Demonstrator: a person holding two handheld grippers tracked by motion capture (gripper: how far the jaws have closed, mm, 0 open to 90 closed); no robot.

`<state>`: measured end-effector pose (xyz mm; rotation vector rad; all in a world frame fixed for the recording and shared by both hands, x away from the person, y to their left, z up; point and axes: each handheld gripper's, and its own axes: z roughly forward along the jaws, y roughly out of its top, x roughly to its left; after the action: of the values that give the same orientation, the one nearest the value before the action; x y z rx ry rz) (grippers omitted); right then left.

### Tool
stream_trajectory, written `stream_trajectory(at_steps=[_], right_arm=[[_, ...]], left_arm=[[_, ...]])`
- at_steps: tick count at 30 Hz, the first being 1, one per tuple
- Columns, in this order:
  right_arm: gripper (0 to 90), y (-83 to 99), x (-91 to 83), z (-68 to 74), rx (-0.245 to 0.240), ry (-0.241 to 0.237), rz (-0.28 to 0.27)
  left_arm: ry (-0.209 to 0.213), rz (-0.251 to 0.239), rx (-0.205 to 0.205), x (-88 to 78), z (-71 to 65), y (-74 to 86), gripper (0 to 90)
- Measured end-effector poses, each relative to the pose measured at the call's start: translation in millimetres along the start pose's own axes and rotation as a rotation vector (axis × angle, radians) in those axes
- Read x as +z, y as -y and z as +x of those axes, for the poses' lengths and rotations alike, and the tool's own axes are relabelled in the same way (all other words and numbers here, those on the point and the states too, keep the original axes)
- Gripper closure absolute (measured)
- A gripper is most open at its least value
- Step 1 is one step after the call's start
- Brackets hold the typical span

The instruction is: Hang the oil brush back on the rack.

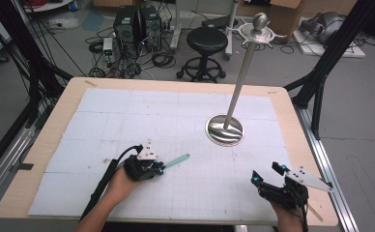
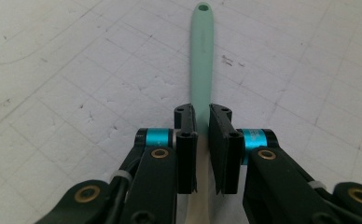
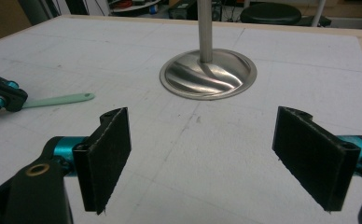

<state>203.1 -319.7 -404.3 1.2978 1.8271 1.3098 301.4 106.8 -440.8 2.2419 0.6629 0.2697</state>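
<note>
A mint-green utensil handle (image 1: 178,160) with a hole at its far end lies low over the white mat, pointing toward the stand. My left gripper (image 1: 160,169) is shut on the handle's near part. In the left gripper view the handle (image 2: 201,56) runs straight away from the gripper (image 2: 201,116), and a paler section passes back between the jaws. What is at the utensil's other end is hidden. My right gripper (image 1: 267,172) is open and holds nothing at the front right; in its own view the gripper (image 3: 202,158) faces the stand, with the handle (image 3: 58,100) off to its left.
A metal stand with a round swirled base (image 1: 224,130) and a tall pole (image 1: 238,77) topped by a ring and knob stands right of the mat's centre. A black stool (image 1: 206,41), computers and cables sit on the floor beyond the table's far edge.
</note>
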Motion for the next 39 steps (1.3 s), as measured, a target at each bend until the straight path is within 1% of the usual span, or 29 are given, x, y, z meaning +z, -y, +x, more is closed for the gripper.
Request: stream_trajectory(at_steps=[1, 5, 8, 9, 11, 13, 14, 16, 17, 20, 21, 22, 25, 26, 28, 29, 31, 33, 35, 36, 39], right_arm=[[18.6, 0.0, -0.1, 0.0, 0.002, 0.0, 0.0], [18.6, 0.3, -0.3, 0.1, 0.007, -0.002, 0.004], [18.6, 0.6, 0.0, -0.5, 0.0, -0.003, 0.003], [18.6, 0.9, 0.1, -0.3, 0.009, -0.004, 0.006], [18.6, 1.0, 0.9, -0.8, 0.011, -0.005, 0.005], [18.6, 0.8, 0.9, -1.2, 0.011, -0.007, 0.005], [18.6, 0.6, 0.8, -1.5, 0.01, -0.005, 0.002], [18.6, 1.0, -0.4, -2.2, 0.011, -0.005, -0.001], [18.6, 1.2, -1.2, -2.3, 0.018, -0.004, -0.003], [18.6, 0.8, -3.9, -3.4, 0.018, -0.001, -0.009], [18.6, 0.6, -4.2, -3.6, 0.025, -0.001, -0.014], [18.6, 0.6, -4.6, -3.9, 0.034, -0.003, -0.015], [18.6, 0.2, -5.2, -4.1, 0.032, -0.01, -0.022], [18.6, -0.2, -5.1, -4.2, 0.025, -0.014, -0.025], [18.6, -0.6, -5.3, -3.4, 0.034, -0.026, -0.03], [18.7, -0.8, -5.2, -3.3, 0.036, -0.032, -0.035], [19.0, -0.9, -4.7, -2.6, 0.037, -0.042, -0.034], [19.1, -0.6, -3.3, -2.4, 0.028, -0.048, -0.036], [19.0, -0.4, -2.2, -2.0, 0.032, -0.057, -0.034], [19.0, -0.4, -1.4, -2.4, 0.022, -0.061, -0.037], [19.0, -0.9, -0.7, -0.5, 0.018, -0.072, -0.038]], left_arm=[[0.002, 0.002, -0.001, -0.2, 0.5, 0.0, 81.2], [0.03, -0.008, -0.055, -0.3, 5.0, 0.6, 81.5], [0.019, -0.005, -0.061, -2.3, 5.9, 0.4, 81.7], [0.016, -0.008, -0.067, -3.6, 6.7, 0.6, 81.7], [0.018, -0.03, -0.087, -7.9, 8.2, -0.1, 81.7], [0.013, -0.07, -0.099, -13.3, 9.6, -1.6, 81.7], [0.011, -0.093, -0.114, -15.9, 9.8, -2.3, 81.6], [0.012, -0.128, -0.129, -20.5, 9.9, -3.1, 81.6], [0.009, -0.139, -0.124, -23.0, 9.6, -3.5, 81.6], [0.017, -0.181, -0.129, -30.0, 7.5, -4.0, 81.6], [0.017, -0.194, -0.129, -31.9, 6.8, -4.2, 81.6], [0.024, -0.208, -0.134, -33.7, 6.0, -4.5, 81.6], [0.055, -0.259, -0.15, -37.8, 3.0, -5.2, 81.6], [0.065, -0.271, -0.147, -38.8, 1.5, -5.7, 81.6], [0.083, -0.291, -0.145, -40.3, -1.3, -6.8, 81.6], [0.092, -0.298, -0.147, -41.4, -2.5, -7.2, 81.6], [0.1, -0.309, -0.136, -43.8, -4.1, -7.4, 81.6], [0.104, -0.313, -0.13, -45.9, -5.3, -7.3, 81.5], [0.106, -0.324, -0.124, -47.7, -5.9, -6.9, 81.5], [0.112, -0.328, -0.124, -48.9, -6.2, -6.9, 81.5], [0.117, -0.346, -0.125, -52.4, -7.0, -6.8, 81.6]])
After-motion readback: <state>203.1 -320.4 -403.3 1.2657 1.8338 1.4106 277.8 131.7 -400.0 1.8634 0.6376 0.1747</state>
